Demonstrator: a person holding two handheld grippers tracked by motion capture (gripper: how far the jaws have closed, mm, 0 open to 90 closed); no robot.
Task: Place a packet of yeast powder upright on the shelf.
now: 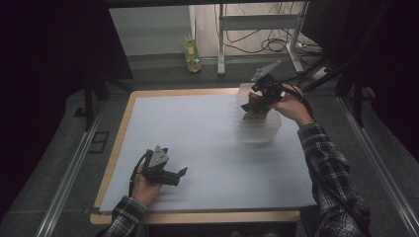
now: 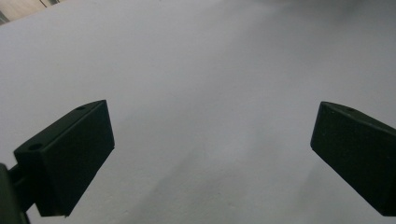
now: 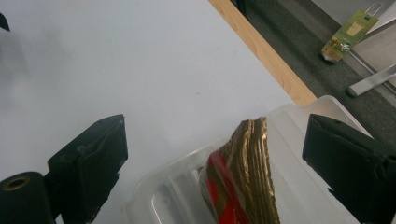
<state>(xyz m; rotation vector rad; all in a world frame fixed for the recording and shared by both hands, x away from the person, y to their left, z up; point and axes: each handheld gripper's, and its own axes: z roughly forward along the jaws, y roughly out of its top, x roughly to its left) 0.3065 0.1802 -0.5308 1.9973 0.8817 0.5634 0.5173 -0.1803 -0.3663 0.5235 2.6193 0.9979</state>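
Right gripper (image 3: 215, 154) at about 1 o'clock on the table, above the clear plastic container (image 1: 259, 129) — jaws spread wide, pads pressing on nothing. Between them, a gold-and-red packet (image 3: 243, 182) stands on edge inside the container, touching neither pad. Left gripper (image 2: 210, 158) at 7 o'clock, low over the white sheet (image 1: 207, 148) — jaws spread, nothing between.
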